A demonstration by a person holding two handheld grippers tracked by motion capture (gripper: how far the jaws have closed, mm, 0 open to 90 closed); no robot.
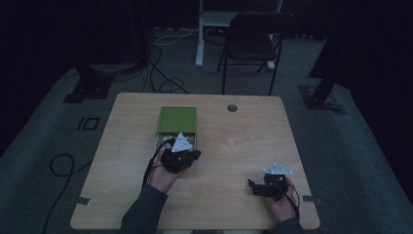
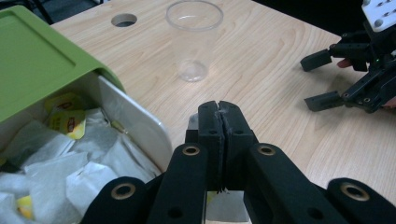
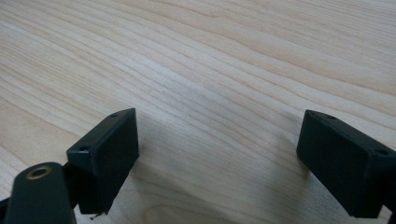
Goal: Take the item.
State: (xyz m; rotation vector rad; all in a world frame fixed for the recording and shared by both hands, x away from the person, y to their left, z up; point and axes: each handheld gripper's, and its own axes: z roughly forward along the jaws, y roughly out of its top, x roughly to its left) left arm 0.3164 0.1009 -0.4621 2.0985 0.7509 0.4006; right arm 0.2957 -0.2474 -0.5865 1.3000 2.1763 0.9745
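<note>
1. Tea bag (image 2: 227, 207) position: pinched between the closed fingers of the left gripper (image 2: 219, 108); a pale paper corner shows below and behind the pads, just beside the open white drawer (image 2: 140, 126) of the green box (image 2: 37, 65).
2. Left gripper in the high view (image 1: 194, 155): held at the drawer front, with more tea bags (image 2: 56, 168) lying loose in the drawer beside the fingers.
3. Right gripper (image 3: 217, 158): fingers spread wide, gripping nothing, hovering low over bare table (image 3: 233, 56); also visible in the high view (image 1: 252, 187).
4. Clear plastic cup (image 2: 194, 39): upright, ahead of the left fingers and well apart from them; it appears the likely destination.
5. Risk, slip: the grip seems to bite a thin paper edge only, so a quick swing could let the bag drop onto the table.
6. Risk, tipping: the cup is light and unsupported; a finger brushing its rim would probably knock it over.
7. Risk, snag: a string or neighbouring bag may trail out of the drawer.
</note>
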